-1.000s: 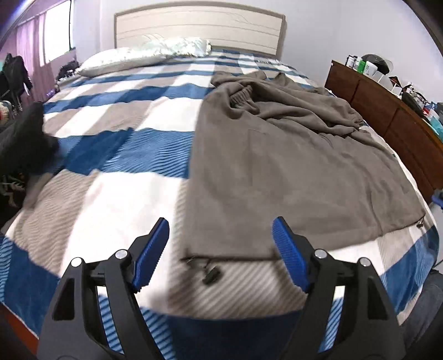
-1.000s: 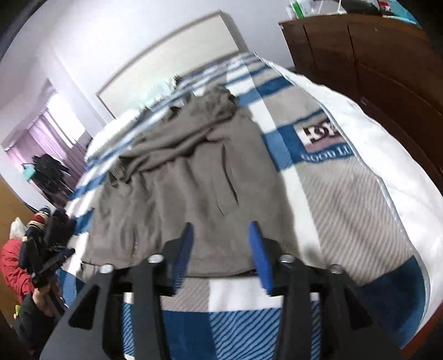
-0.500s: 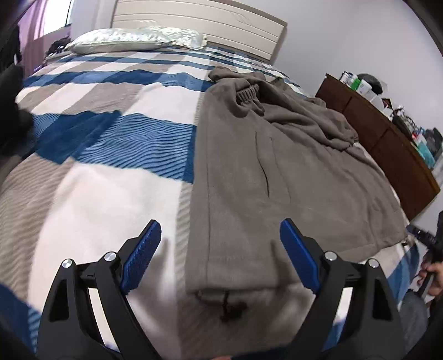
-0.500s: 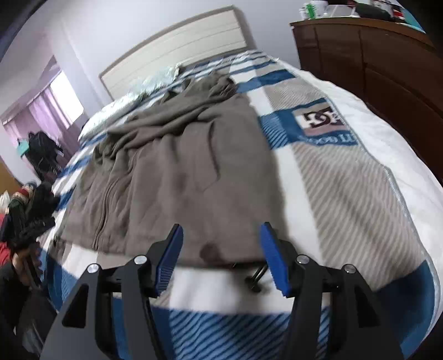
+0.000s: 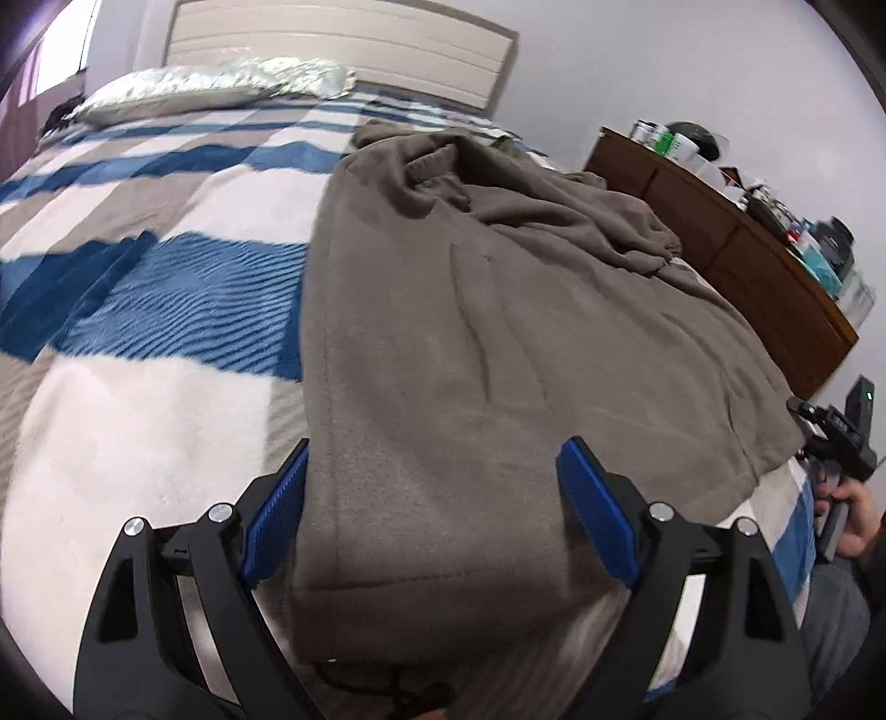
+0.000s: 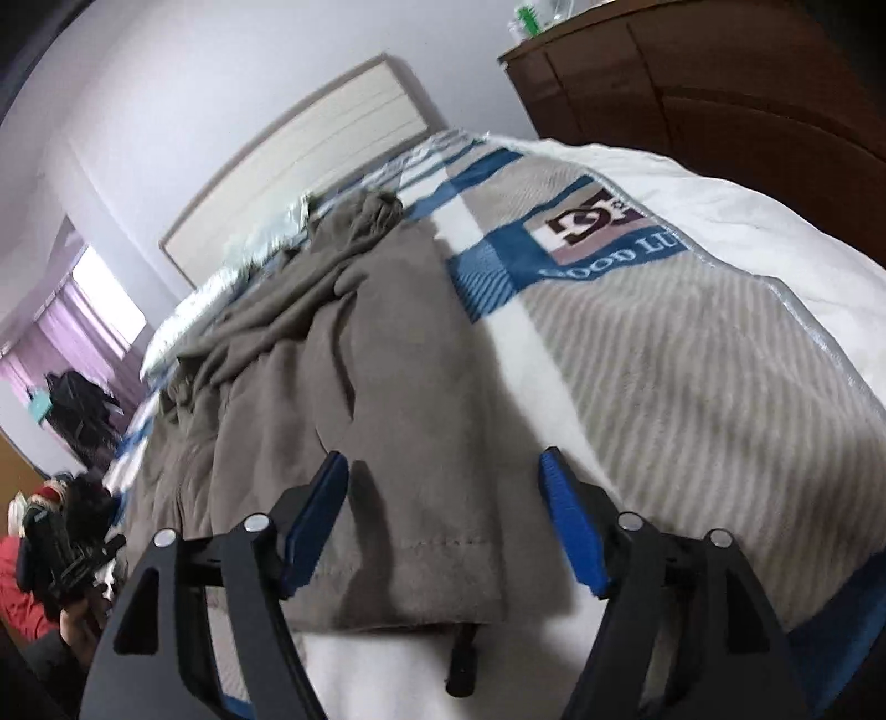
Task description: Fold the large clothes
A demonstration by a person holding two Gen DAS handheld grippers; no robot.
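Left wrist view: wide bed under a blue, white and grey striped plush blanket (image 5: 166,310), spread flat and so serving as the folding surface. Across its right half, large grey-brown fleece garment (image 5: 498,343), hem toward the foot of the bed, body smoothed out, upper part bunched in soft folds toward the cream slatted headboard (image 5: 343,44); laid this way, probably to offer both hem corners for a first fold. Along the right wall, dark brown wooden dresser (image 5: 747,266), top cluttered with jars and bottles, labels too small to read. Left gripper with blue pads (image 5: 432,520) spread wide, straddling the garment's near left hem corner, nothing pinched yet. Right wrist view: same garment (image 6: 398,421) on the blanket (image 6: 692,387), right gripper with blue pads (image 6: 443,520) likewise spread wide over the near right hem corner, gripping nothing; both apparently poised to close on the corners together. Below the hem, small black drawstring toggle (image 6: 462,659) dangling on the white stripe. On the blanket, rectangular woven logo patch (image 6: 598,221), seen upside down, reading partly as "GOOD LU", remainder cut off, emblem above unclear.
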